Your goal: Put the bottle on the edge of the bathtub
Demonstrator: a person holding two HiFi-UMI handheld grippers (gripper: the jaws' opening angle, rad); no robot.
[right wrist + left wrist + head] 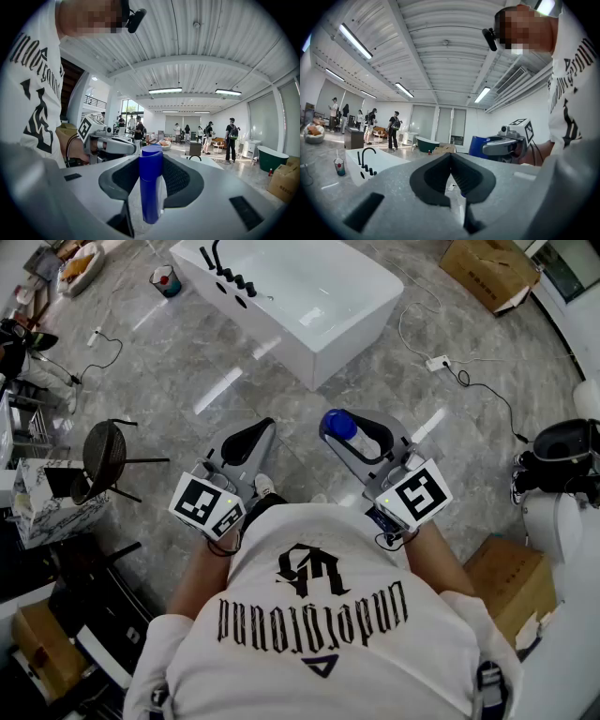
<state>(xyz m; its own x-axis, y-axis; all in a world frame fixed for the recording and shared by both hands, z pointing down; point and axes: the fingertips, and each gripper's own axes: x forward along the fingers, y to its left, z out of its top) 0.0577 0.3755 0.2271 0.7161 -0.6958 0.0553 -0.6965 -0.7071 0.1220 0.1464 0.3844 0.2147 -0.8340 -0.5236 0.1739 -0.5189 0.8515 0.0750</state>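
The bottle (150,187) is a plain deep blue all over, tall, smooth and straight-sided, with a cap of the same blue. It stands upright in the right gripper (350,428), close in front of the person's chest and above the floor. The gripper's jaws stand wide, with their dark ribbed pads (180,180) pressing on the bottle's sides.

Just beside it, the left gripper (256,430) is held level with nothing in it. Its jaw tips meet, leaving only the hollow between the curved pads. Each gripper has a cube with black-and-white square markers at its back end.

The person's white T-shirt (328,634) has a black emblem and a line of gothic lettering that seems to read "Underground".

Under the grippers is a glossy grey marbled floor (169,371). A black chair (103,457) stands to the left.

Further ahead, and well apart from the bottle, is the white bathtub (349,341), with a black tap (217,259) on its near-left rim. A small cup (166,280) stands on the floor just beside the bathtub. A white power strip (438,362) lies to its right, with a cardboard box (487,270) beyond.
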